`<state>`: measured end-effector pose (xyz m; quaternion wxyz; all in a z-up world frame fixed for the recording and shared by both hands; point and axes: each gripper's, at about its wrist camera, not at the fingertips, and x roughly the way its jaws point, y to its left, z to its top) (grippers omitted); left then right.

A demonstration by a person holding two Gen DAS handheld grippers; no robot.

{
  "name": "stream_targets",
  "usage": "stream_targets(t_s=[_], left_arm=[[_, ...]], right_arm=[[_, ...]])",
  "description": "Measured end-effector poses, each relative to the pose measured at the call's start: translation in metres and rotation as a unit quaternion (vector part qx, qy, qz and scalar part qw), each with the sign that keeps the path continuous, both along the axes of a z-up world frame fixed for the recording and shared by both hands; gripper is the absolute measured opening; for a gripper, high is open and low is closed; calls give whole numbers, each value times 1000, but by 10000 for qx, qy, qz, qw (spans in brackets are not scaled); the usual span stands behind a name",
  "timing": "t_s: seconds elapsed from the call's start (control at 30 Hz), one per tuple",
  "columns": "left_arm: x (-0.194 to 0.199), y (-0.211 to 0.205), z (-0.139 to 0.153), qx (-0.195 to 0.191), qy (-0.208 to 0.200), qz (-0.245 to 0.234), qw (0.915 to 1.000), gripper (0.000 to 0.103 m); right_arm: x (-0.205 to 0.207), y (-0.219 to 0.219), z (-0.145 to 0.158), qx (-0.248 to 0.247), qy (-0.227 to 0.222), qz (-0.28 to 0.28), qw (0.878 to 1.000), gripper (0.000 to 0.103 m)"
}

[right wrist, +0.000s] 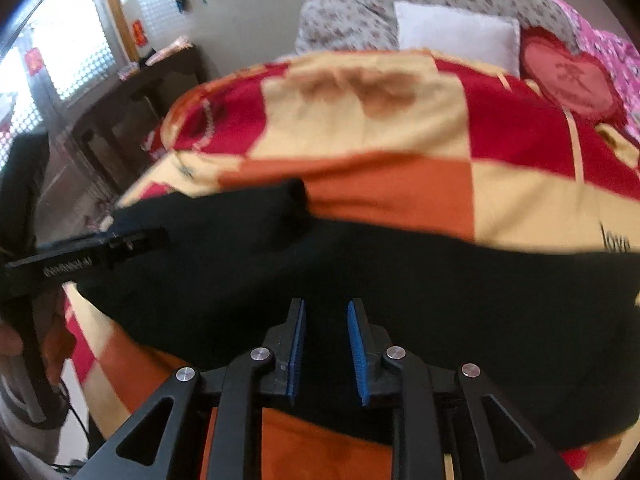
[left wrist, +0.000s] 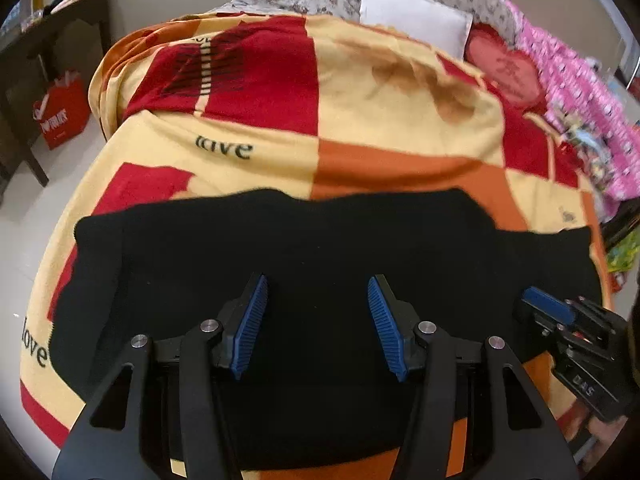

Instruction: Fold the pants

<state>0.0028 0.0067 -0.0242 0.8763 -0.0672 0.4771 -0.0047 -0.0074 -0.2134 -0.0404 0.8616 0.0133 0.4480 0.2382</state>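
Black pants (left wrist: pixel 320 240) lie flat across a chequered blanket (left wrist: pixel 360 80) on a bed, spread from left to right. My left gripper (left wrist: pixel 317 280) hovers over their middle, open, with nothing between the blue pads (left wrist: pixel 256 312). In the right wrist view the same pants (right wrist: pixel 460 280) stretch across the picture. My right gripper (right wrist: pixel 326 304) is over their near edge with a narrow gap between its fingers (right wrist: pixel 298 336), and I see no cloth pinched. The right gripper (left wrist: pixel 548 308) also shows at the pants' right end, and the left gripper (right wrist: pixel 100 248) at the left.
At the head of the bed lie a white pillow (left wrist: pixel 412 16), a red heart cushion (left wrist: pixel 508 68) and a pink patterned cloth (left wrist: pixel 580 92). A dark table (left wrist: pixel 60 40) with a red bag (left wrist: pixel 64 112) under it stands left of the bed. A hand (right wrist: pixel 8 344) holds the left tool.
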Motion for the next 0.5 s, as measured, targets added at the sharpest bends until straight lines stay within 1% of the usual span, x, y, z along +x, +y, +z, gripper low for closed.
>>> stream_targets(t_s=[0.1,0.17,0.23,0.27,0.3,0.4,0.47,0.5], left_arm=[[1,-9,-3,209,-25,-38,9998,57],[2,-9,-1,149,-2,-27,9999,57],[1,-5,3,-6,-16,-23,10000,57],[1,-5,5,-68,-32,-25,10000,57],[1,-5,7,-113,-49,-35,9999,57],[1,-11,11,-201,-81,-126,9997,57],[2,-18,12,-195,-91,-234,9995,57],[3,-23,12,-163,-72,-284,9994,57]], right_arm=[[-5,-12,3,247,96,-31,9996,21],[-9,-30,10,434,76,-201,9988,22],[-16,-61,15,419,-48,-635,9971,24],[-17,-71,16,389,-82,-803,9960,27],[-20,-92,15,354,-99,-1106,9932,30],[-23,-137,9,555,20,-1682,9842,31],[-24,-160,3,495,124,-2028,9779,32],[-24,-167,2,486,127,-2113,9761,32]])
